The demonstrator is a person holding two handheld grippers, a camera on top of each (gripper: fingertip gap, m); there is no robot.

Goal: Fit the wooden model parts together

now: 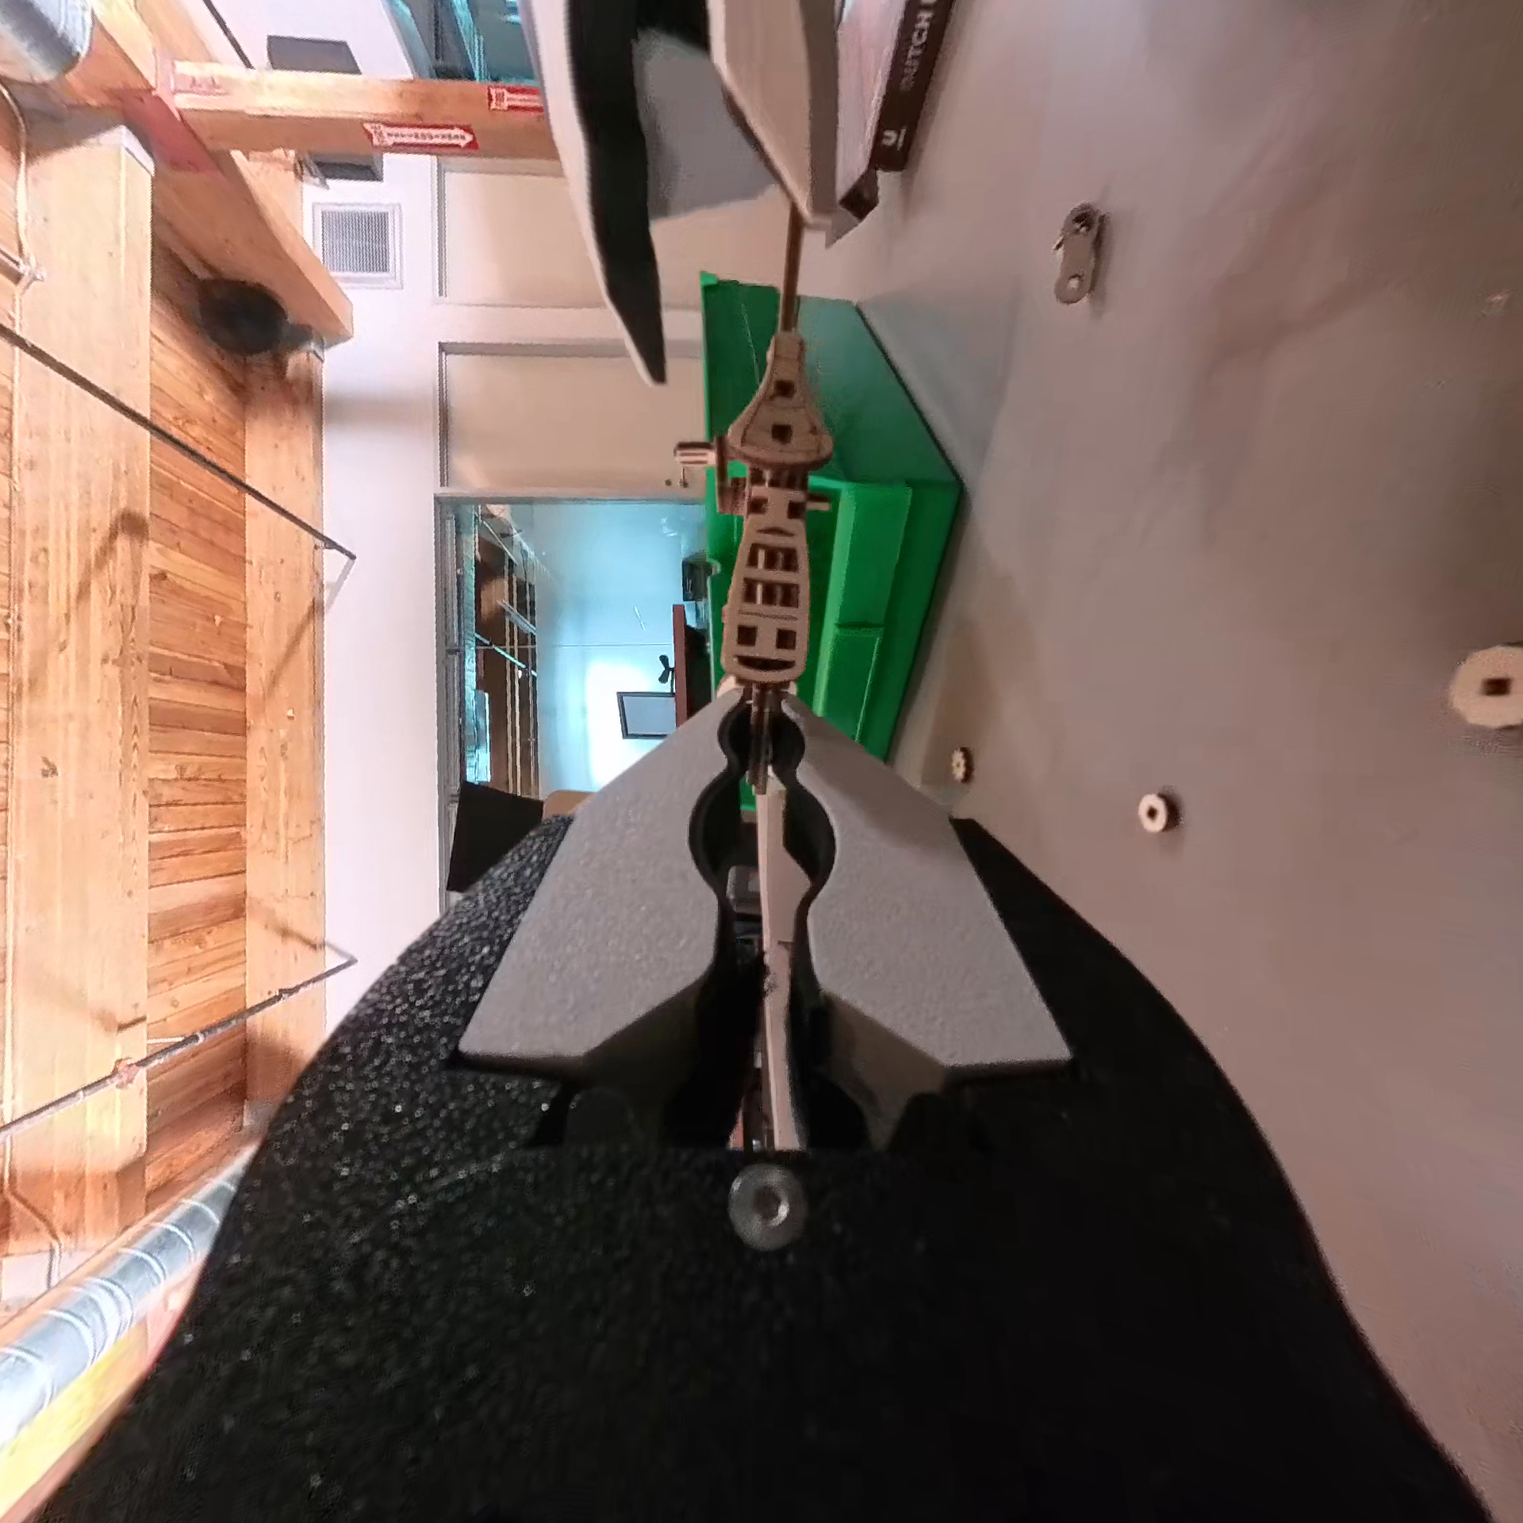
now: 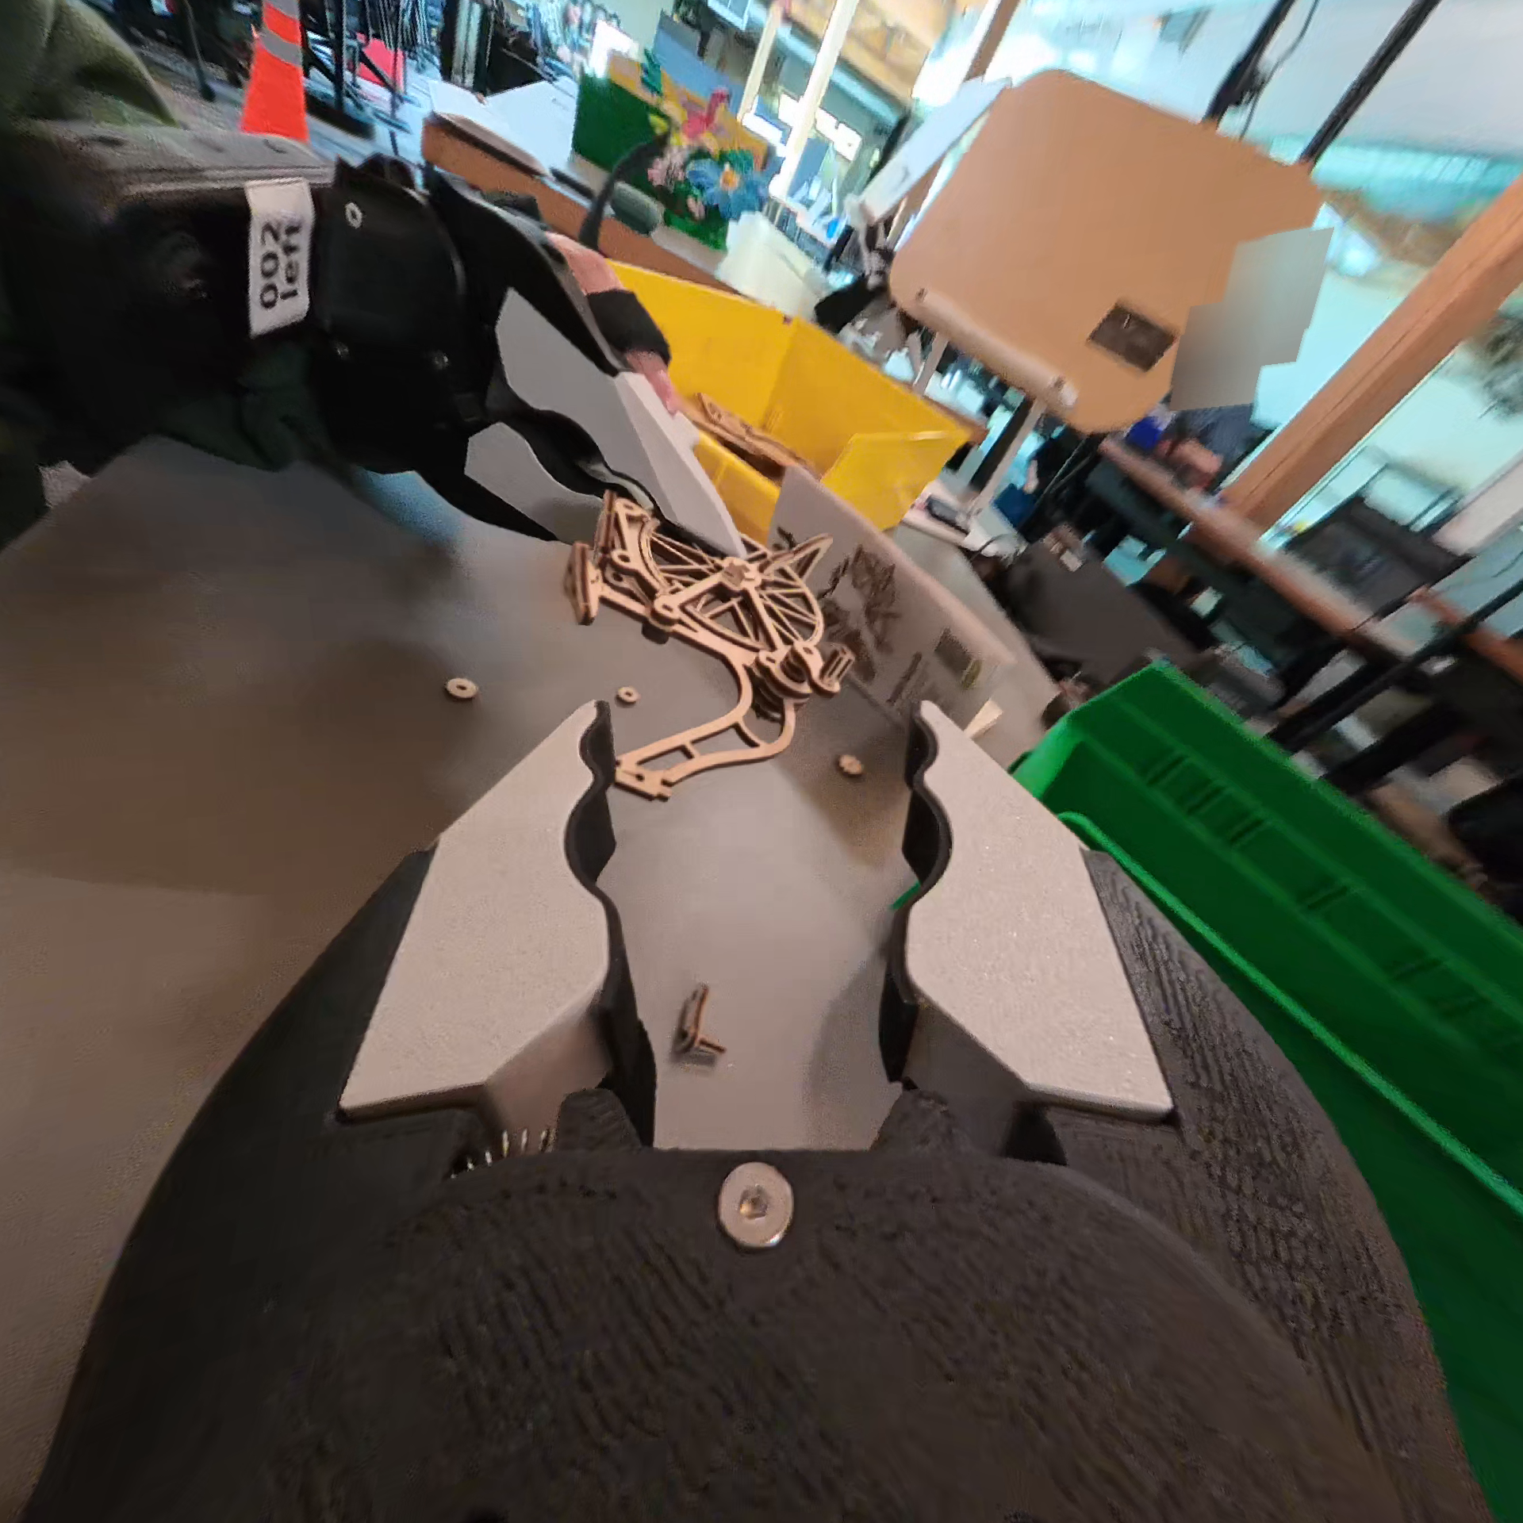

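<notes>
Left hand-held gripper (image 1: 762, 725): its grey fingers are closing almost together on the edge of the wooden model (image 1: 766, 569), pinching it at the tips; in the right wrist view the same gripper (image 2: 700, 511) is reaching in from the left, tips down on the far end of the model.
Right hand-held gripper (image 2: 762, 742): its fingers are standing wide apart and holding nothing, hovering low over the tabletop (image 2: 206, 659) with the model's hooked end just ahead of the tips.
Wooden model (image 2: 717, 610): a flat, laser-cut assembly with a spoked wheel section and a curved arm, lying tilted over the tabletop near the middle; in the left wrist view it is showing edge-on, sticking straight out from the left gripper.
Loose parts: a small angled wooden piece (image 2: 696, 1022) is lying on the tabletop between the right gripper's fingers; small round washers (image 2: 460, 688) are sitting scattered beside the model, apart from it.
Green bin (image 2: 1286, 865): resting at the right edge of the tabletop, just beside the right gripper.
Yellow bin (image 2: 824, 404): sitting behind the model, with wooden pieces inside.
Person: a hand (image 2: 626, 321) in a black fingerless glove is holding the left gripper.
</notes>
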